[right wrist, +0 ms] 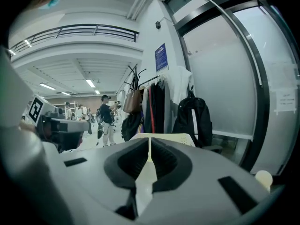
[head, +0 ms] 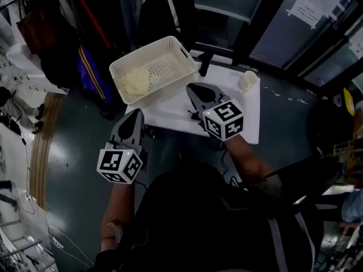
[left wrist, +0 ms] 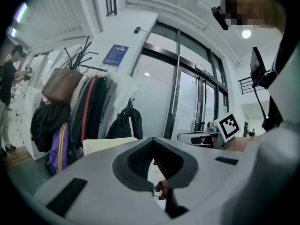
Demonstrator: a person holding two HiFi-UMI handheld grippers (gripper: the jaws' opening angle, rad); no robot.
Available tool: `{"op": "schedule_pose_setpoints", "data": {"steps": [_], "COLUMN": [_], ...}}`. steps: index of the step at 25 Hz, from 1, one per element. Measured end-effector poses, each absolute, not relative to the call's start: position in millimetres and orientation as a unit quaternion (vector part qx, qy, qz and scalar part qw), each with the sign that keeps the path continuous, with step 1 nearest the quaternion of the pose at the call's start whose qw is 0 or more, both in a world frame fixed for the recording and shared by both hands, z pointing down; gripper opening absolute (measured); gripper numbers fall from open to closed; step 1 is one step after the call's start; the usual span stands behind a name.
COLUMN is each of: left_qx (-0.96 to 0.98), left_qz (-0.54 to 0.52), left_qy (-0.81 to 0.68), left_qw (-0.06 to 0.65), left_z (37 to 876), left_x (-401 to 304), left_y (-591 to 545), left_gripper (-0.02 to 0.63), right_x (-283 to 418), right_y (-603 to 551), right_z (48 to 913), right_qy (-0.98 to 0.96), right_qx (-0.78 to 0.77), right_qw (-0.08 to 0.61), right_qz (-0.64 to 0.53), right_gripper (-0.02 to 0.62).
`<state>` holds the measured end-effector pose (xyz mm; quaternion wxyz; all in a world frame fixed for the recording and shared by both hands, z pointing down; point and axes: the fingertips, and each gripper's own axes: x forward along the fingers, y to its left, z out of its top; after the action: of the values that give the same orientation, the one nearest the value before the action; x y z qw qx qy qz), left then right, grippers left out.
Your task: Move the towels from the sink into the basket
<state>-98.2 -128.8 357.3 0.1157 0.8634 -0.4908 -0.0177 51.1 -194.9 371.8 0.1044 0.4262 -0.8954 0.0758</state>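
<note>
We judge the task all but done: a cream towel (head: 136, 81) lies in the white basket (head: 179, 46), no sink is in view, and our left gripper (head: 136, 114) and right gripper (head: 193, 87) have their jaws together, empty.

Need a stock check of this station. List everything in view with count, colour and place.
basket: one, cream-white, perforated, far left corner of the worktop.
towel: one, pale cream, bunched in the basket's near end.
cup: one, white, far right of the worktop.
worktop: one, white, in front of the person.
dark fixture: one, black, right of the basket; too unclear to name.
coats and bags: several, dark, brown and purple, on a rack left of the worktop.
left gripper: grey, fingers together, empty, at the worktop's near left corner.
right gripper: grey, fingers together, empty, over the worktop.
</note>
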Motion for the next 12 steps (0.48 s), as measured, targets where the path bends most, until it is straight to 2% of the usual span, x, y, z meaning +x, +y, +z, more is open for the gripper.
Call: {"op": "schedule_pose_setpoints", "data": {"steps": [6, 9, 12], "left_qx": [0.869, 0.873, 0.875], "left_qz": [0.002, 0.018, 0.039], "left_qy": [-0.474, -0.46, -0.451], "left_qw": [0.143, 0.158, 0.171], "left_z": [383, 401, 422], "left_x": [-65, -47, -31], "left_y": [-150, -165, -177], "left_gripper": [0.003, 0.003, 0.003], "right_x": [112, 138, 160], "right_y": [-213, -224, -231], "right_z": [422, 466, 507], "right_qy": [-0.863, -0.845, -0.834], "right_qx": [0.471, 0.483, 0.481], "right_qw": [0.143, 0.183, 0.226], "right_qz": [0.113, 0.137, 0.15], "right_gripper": [0.025, 0.079, 0.106]}}
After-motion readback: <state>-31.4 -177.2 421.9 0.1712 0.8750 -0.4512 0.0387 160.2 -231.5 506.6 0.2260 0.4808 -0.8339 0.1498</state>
